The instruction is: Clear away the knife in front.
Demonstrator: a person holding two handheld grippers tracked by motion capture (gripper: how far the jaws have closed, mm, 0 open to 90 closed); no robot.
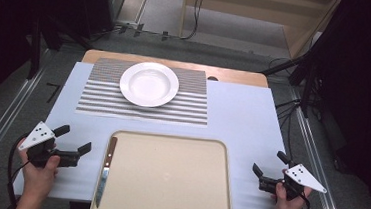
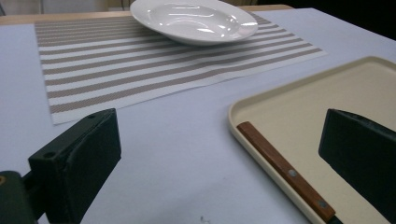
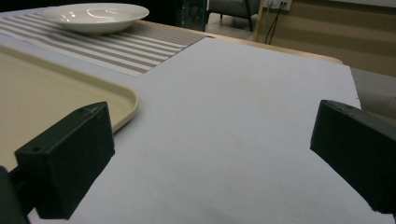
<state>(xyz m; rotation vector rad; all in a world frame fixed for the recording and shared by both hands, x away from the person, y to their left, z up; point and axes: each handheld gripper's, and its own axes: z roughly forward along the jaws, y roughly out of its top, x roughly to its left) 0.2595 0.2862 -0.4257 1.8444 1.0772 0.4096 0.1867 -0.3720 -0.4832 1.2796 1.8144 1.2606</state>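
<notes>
A beige tray (image 1: 165, 206) lies at the front middle of the table. A knife with a brown wooden handle (image 1: 105, 171) rests along the tray's left rim, blade toward the person. A white plate (image 1: 149, 83) sits on a striped placemat (image 1: 103, 98) farther back. My left gripper (image 1: 73, 139) is open just left of the tray, jaws wide apart and holding nothing. In the left gripper view the knife handle (image 2: 285, 170) lies between the jaws, ahead of them. My right gripper (image 1: 269, 164) is open to the right of the tray over bare table.
A pale blue sheet (image 1: 237, 123) covers the wooden table. In the right gripper view the tray's corner (image 3: 126, 100) is at the left and the plate (image 3: 93, 16) is far back. Cables and metal rails run along the floor on both sides.
</notes>
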